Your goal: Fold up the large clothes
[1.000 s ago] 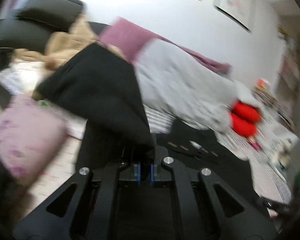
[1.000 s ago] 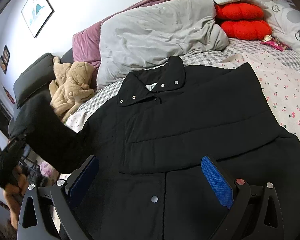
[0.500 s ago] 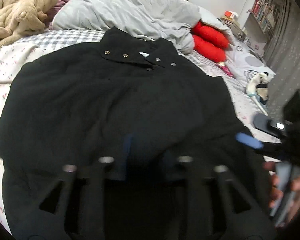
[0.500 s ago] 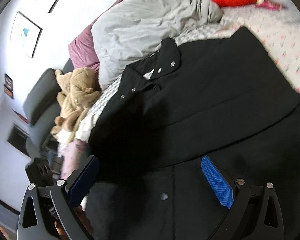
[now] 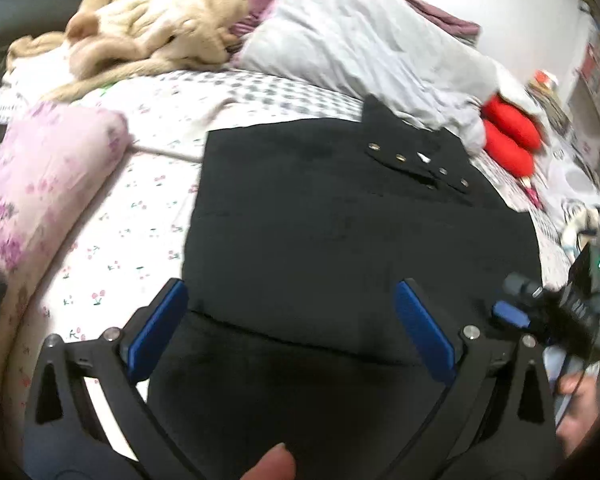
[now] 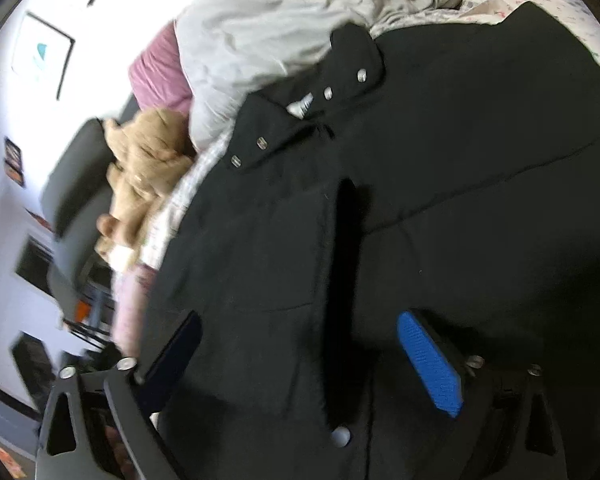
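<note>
Both claws — left claw [image 5: 288, 320], right claw [image 6: 300, 354] — hover spread-fingered above the black jacket [image 5: 340, 224].

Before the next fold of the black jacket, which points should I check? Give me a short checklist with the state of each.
1. Left tongs open, holding nothing: ok.
2. Right tongs open, holding nothing: ok.
3. Jacket lies on the bed: ok.
4. Left side folded in, straight edge: ok.
5. Right sleeve folded in: cannot tell.
6. Collar flat, snaps closed: not ok, it stands partly open.
</note>
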`<action>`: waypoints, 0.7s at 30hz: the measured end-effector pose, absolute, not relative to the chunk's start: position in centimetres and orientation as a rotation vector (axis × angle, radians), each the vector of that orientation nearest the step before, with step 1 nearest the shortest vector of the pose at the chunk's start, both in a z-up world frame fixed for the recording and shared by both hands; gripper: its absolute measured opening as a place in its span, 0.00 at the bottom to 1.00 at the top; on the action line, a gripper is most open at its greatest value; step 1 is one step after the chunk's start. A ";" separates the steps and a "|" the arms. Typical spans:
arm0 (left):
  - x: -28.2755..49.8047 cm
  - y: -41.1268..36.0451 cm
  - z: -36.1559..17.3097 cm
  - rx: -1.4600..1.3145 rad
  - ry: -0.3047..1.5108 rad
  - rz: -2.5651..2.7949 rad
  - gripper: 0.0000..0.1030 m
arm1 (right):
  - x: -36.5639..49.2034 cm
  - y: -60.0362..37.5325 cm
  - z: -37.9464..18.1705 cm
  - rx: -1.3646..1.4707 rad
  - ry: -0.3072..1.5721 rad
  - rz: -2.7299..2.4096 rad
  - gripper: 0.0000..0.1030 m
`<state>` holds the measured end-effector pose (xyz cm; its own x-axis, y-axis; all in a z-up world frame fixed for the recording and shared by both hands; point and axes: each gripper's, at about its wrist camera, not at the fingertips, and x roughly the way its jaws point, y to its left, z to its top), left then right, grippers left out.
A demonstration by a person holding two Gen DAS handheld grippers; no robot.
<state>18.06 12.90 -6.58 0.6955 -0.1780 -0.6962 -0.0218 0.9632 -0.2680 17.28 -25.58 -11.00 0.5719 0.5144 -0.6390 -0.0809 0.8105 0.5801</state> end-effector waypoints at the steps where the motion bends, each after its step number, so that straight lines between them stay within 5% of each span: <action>1: 18.3 13.4 -7.1 -0.286 0.805 -0.082 0.99 | 17.7 -25.0 -11.6 0.508 0.919 0.359 0.85; 3: 18.7 13.9 -8.1 -0.308 0.827 -0.080 0.99 | 18.2 -23.8 -12.6 0.445 0.938 0.343 0.68; 5: 19.1 14.3 -9.0 -0.312 0.854 -0.077 0.99 | 18.3 -22.7 -12.7 0.370 0.944 0.336 0.22; 6: 19.3 14.5 -9.3 -0.311 0.860 -0.077 0.99 | 18.3 -22.3 -12.4 0.344 0.946 0.331 0.16; 15: 19.9 15.8 -9.7 -0.314 0.831 -0.033 0.99 | 18.5 -22.3 -4.8 0.096 0.713 0.247 0.10; 19: 20.7 15.6 -11.3 -0.309 0.882 0.028 0.99 | 20.4 -23.8 -7.2 0.079 0.805 0.144 0.16; 21: 21.2 15.3 -12.8 -0.279 0.938 0.052 0.91 | 21.2 -24.5 -9.8 0.049 0.887 0.085 0.18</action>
<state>21.20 15.32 -12.79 0.5929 -0.0764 -0.8016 -0.1647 0.9629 -0.2136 21.21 -24.47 -9.77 0.6289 0.0939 -0.7718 -0.0536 0.9956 0.0775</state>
